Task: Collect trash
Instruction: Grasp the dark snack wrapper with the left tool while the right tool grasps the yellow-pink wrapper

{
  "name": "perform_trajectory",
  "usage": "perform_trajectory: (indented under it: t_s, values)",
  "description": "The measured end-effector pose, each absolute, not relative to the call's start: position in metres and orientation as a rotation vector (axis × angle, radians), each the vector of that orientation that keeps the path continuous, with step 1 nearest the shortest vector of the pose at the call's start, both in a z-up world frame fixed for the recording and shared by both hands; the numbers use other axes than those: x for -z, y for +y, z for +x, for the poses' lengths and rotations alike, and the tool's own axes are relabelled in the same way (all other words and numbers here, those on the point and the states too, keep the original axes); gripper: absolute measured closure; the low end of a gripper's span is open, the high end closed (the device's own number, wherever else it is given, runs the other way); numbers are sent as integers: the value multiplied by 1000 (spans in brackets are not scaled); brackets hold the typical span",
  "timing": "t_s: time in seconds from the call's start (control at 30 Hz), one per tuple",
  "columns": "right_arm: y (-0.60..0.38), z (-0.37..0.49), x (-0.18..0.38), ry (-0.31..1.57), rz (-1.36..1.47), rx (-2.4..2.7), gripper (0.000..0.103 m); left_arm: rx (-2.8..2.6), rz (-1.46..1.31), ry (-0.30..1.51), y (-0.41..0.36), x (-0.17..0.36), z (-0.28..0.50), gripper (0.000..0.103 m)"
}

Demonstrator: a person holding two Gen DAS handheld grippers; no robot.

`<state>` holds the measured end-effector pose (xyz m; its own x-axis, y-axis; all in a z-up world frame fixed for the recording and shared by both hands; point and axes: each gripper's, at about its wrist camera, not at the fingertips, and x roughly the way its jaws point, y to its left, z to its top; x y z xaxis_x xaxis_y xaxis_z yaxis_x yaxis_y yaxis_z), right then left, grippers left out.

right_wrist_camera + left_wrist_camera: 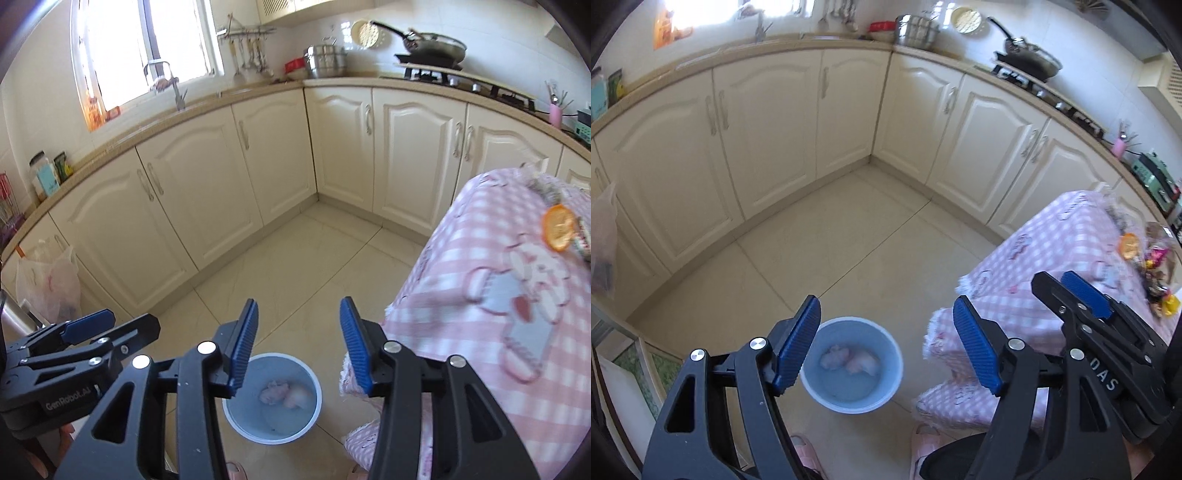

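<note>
Looking down past both sets of jaws, I see the blue bin (851,363) standing on the tile floor (820,240), just beside the hanging edge of the pink checked tablecloth (1052,240). Two pale crumpled wads (849,362) lie at its bottom; I cannot tell what they are made of. In the left wrist view the left gripper (886,343) is spread wide and grips nothing, and its left finger covers part of the bin's near rim. The right gripper (297,345) is likewise parted and empty, hovering above the bin (271,398), whose left rim sits behind one blue pad (242,345).

On the tabletop an orange peel (559,229) rests near the cloth's far edge. Beside it in the left view lies a heap of bright wrappers (1156,266), blurred and cut off by the lens border, so I cannot separate the pieces. The right gripper's body (1108,325) partly blocks that corner.

A translucent plastic bag (50,280) hangs at the cabinets (207,206) on the left, its contents unclear. Pink slippers (923,443) peek in at the bottom, mostly hidden behind the gripper frames.
</note>
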<state>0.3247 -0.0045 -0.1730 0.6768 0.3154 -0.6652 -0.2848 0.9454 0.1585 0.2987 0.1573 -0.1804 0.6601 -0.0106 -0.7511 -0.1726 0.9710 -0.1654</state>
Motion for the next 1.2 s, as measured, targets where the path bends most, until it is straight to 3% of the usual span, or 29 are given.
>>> perform_trajectory:
  t_s: [0.47, 0.9, 1.2]
  values:
    - [-160, 259, 103, 578, 140, -119, 51, 176, -105, 709, 18, 103, 273, 29]
    - [-349, 248, 131, 636, 308, 235, 44, 383, -67, 795, -121, 122, 318, 29]
    - [-382, 297, 150, 726, 302, 233, 40, 405, -82, 847, -161, 144, 363, 29]
